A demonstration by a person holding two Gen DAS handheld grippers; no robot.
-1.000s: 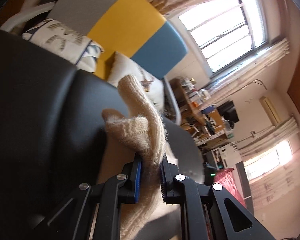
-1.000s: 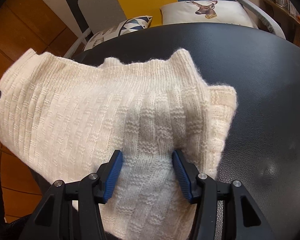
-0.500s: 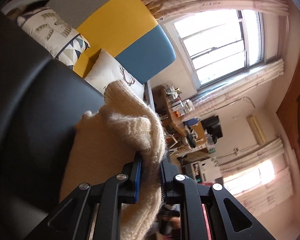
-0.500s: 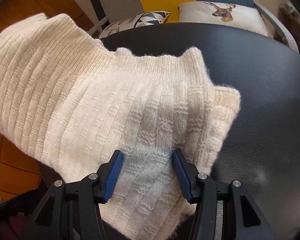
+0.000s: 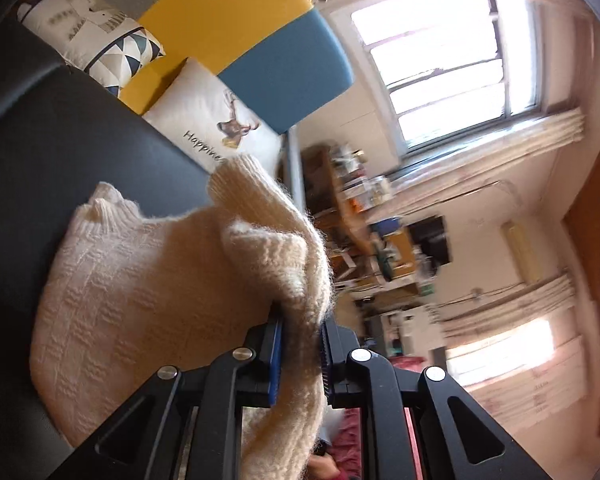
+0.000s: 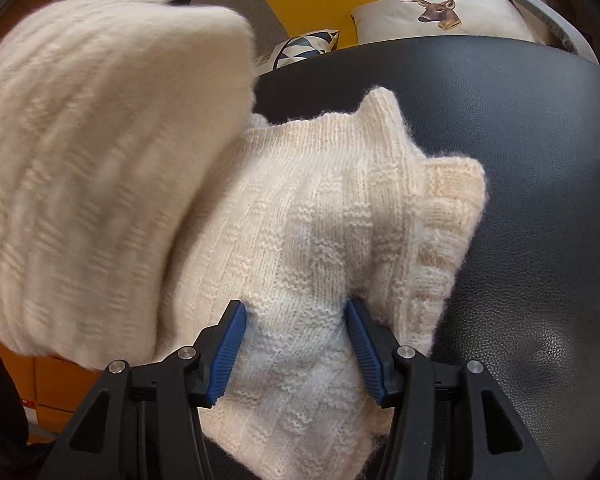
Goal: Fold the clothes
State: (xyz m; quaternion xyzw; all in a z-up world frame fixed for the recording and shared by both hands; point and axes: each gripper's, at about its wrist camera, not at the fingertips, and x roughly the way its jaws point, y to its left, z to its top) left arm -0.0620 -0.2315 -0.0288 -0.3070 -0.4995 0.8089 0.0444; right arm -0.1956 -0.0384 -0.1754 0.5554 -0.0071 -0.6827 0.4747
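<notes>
A cream knitted sweater [image 6: 320, 216] lies on a round black leather table [image 6: 520, 160]. My right gripper [image 6: 296, 340] has its jaws set wide around a bunched part of the knit near the table's front edge. The sweater's left part is lifted and curls over the flat part, blurred in the right wrist view [image 6: 100, 160]. My left gripper [image 5: 300, 344] is shut on that lifted edge of the sweater [image 5: 140, 300], held above the table [image 5: 60, 140].
Behind the table stands a grey, yellow and blue sofa [image 5: 228, 12] with a deer cushion [image 6: 440, 16] and a triangle-patterned cushion [image 5: 96, 36]. A window [image 5: 452, 60], cluttered shelves [image 5: 364, 232] and curtains lie beyond. Orange floor [image 6: 52, 376] shows at the left.
My left gripper has carried the lifted sweater edge up and across over the flat part, so the fold now covers more of the garment. My right gripper has stayed in place on the knit.
</notes>
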